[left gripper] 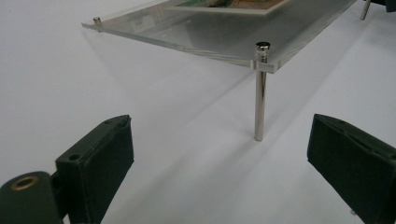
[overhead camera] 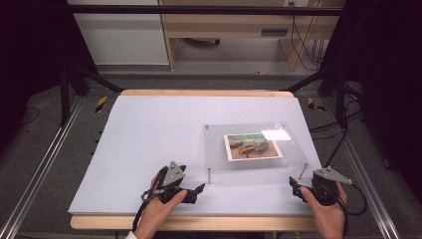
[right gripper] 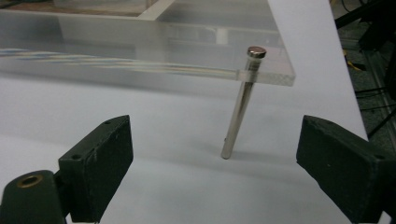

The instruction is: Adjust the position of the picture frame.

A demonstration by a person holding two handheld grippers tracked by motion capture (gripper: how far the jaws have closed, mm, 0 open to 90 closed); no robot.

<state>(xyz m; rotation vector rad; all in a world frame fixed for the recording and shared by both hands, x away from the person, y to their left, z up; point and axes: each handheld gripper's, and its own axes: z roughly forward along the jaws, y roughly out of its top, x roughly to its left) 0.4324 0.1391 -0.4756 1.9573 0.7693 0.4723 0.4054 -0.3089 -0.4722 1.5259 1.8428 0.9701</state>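
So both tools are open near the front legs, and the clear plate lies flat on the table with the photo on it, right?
Not flat: the clear plate stands raised on metal legs above the table, as the left gripper view shows. Both tools, left and right, are open, and the photo lies on the plate.

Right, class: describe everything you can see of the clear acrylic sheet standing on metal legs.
The clear acrylic sheet is a flat, rectangular, see-through panel with thick, polished edges. Slim silver metal pins pass through its corners as legs, each with a small round cap on top; the near left leg and near right leg stand on the white table surface, holding the sheet raised above it. A white-bordered picture card shows at the sheet. Both open grippers sit short of it, apart.
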